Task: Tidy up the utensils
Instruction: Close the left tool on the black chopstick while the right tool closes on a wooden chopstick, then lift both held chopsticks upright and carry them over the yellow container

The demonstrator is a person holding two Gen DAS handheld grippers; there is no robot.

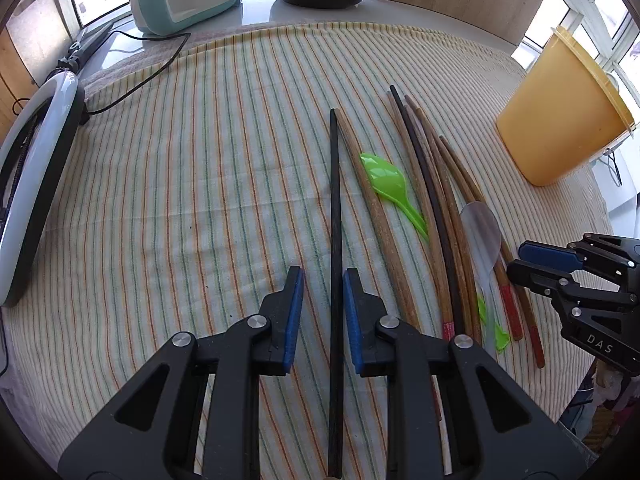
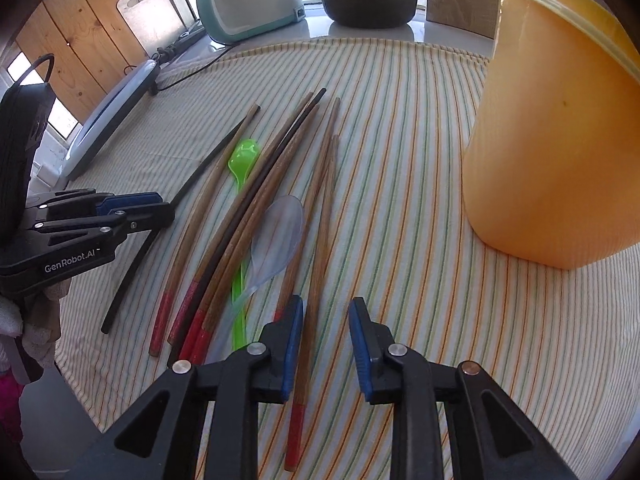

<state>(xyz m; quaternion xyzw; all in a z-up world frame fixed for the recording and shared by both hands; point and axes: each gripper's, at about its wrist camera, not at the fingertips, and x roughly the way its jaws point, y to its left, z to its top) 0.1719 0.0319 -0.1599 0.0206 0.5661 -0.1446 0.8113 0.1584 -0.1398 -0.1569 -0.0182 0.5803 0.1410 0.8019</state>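
Two hand-held grippers over a striped cloth (image 1: 180, 168) strewn with utensils. We take the yellow container (image 2: 560, 120) as landmark. The left gripper (image 1: 323, 300) stands narrowly open astride a black chopstick (image 1: 335, 200), which lies on the cloth well to the left of the container; its pads do not appear to press the stick. The right gripper (image 2: 326, 332), likewise narrowly parted, straddles a red-tipped wooden chopstick (image 2: 320, 216) nearer the container; the stick lies against the left pad, with a gap to the right one. The remaining wooden chopsticks (image 2: 240, 216), a green spoon (image 2: 242, 160) and a clear spoon (image 2: 280, 228) lie between the two sticks. We judge the step to be sorting single chopsticks, with neither one gripped. The next move calls for either closing squarely on each stick or shifting to a fresh one.
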